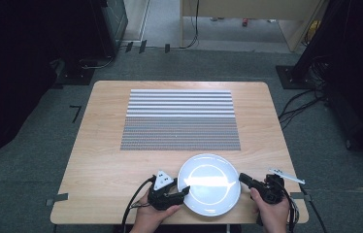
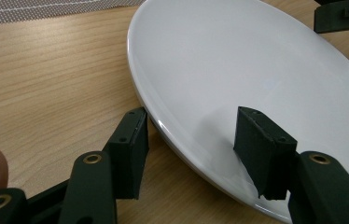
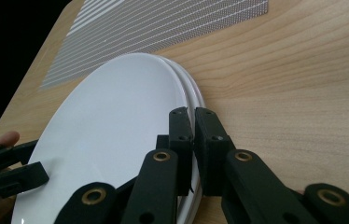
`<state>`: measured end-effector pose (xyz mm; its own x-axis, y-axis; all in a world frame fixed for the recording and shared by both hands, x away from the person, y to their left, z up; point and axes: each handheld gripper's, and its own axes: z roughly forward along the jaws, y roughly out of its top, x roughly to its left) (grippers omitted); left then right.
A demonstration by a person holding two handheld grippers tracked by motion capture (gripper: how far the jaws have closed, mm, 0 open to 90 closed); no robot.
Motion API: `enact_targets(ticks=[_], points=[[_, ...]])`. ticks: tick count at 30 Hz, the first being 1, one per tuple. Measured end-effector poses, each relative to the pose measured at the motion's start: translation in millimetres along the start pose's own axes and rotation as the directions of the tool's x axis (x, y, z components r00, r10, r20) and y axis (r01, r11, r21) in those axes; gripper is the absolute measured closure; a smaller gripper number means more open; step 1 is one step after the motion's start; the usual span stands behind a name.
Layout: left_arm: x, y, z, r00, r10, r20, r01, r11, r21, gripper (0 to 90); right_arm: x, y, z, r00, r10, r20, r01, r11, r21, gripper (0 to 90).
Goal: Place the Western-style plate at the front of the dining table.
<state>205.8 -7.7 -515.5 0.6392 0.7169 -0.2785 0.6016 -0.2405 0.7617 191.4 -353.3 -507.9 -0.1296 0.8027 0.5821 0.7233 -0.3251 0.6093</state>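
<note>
A white plate [image 1: 209,184] lies near the table's front edge, on top of at least one more plate whose rim [image 3: 196,93] shows beneath it. My left gripper [image 1: 185,190] is at the plate's left edge. It [image 2: 191,126] stands open, one jaw over the plate [image 2: 256,70] and the other outside above the wood, with the rim between them untouched. My right gripper [image 1: 241,177] is at the right edge. Its [image 3: 193,116] jaws are pressed together on the rim of the top plate [image 3: 116,121]. The left gripper [image 3: 23,172] shows across the plate.
A grey striped placemat [image 1: 180,120] covers the middle of the wooden table [image 1: 102,145], just beyond the plates. The table's front edge runs right below both hands. Cables and dark stands sit on the floor around the table.
</note>
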Motion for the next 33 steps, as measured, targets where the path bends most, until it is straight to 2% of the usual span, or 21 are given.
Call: enact_targets(ticks=[6,10,19,27,33], points=[[0.7,0.1,0.0,1.0,-0.003,0.003,0.003,1.0,0.002,45.4,-0.2,-1.3,2.6,0.9999,0.013,-0.006,-0.013,1.0,0.013,85.9],[0.8,0.2,0.0,1.0,-0.004,0.002,0.004,1.0,0.002,45.9,-1.9,-0.7,2.8,0.9989,0.043,-0.019,-0.043,0.999,0.014,86.1],[1.3,0.0,-3.2,0.9998,-0.017,-0.013,0.017,0.9997,-0.02,48.8,-2.2,-1.2,6.4,0.9967,0.07,-0.041,-0.07,0.997,0.013,86.6],[7.1,1.6,-7.6,0.998,-0.063,-0.013,0.062,0.9973,-0.04,51.6,3.3,-4.3,13.3,0.9981,0.042,-0.045,-0.04,0.999,0.03,85.0],[6.8,2.6,-12.9,0.9976,-0.067,-0.015,0.066,0.9969,-0.042,52.7,4.6,-4.8,14.7,0.9977,0.036,-0.058,-0.034,0.999,0.032,84.9]])
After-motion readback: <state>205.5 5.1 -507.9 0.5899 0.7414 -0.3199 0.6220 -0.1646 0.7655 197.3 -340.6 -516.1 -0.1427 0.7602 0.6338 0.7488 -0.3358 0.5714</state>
